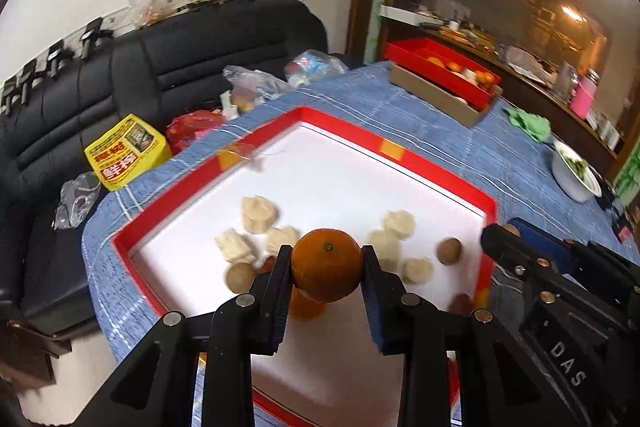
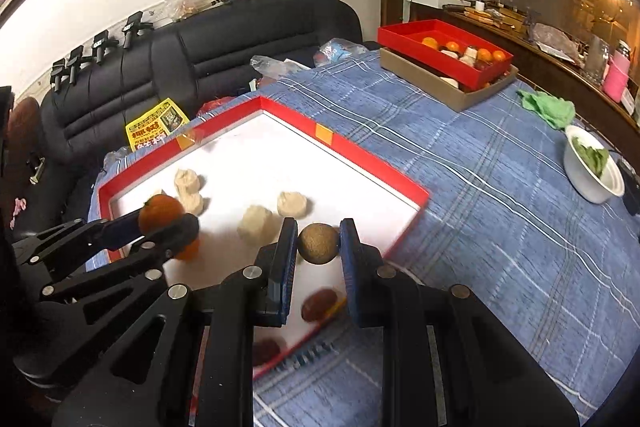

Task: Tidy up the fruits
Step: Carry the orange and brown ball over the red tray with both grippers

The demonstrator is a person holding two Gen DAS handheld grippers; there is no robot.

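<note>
Left wrist view: the left gripper [image 1: 327, 263] pinches an orange [image 1: 326, 264] between both pads, held above the near part of the red-rimmed white tray [image 1: 256, 143], where pale lumps [image 1: 258, 214] lie scattered and the far half stands bare. Right wrist view: the right gripper [image 2: 319, 241], jaws nearly together, pinches a small brown round fruit [image 2: 318, 242] over the tray's near right edge; open blue tablecloth [image 2: 480, 207] lies to the right, with the far red box of fruit [image 2: 404, 39] well apart.
</note>
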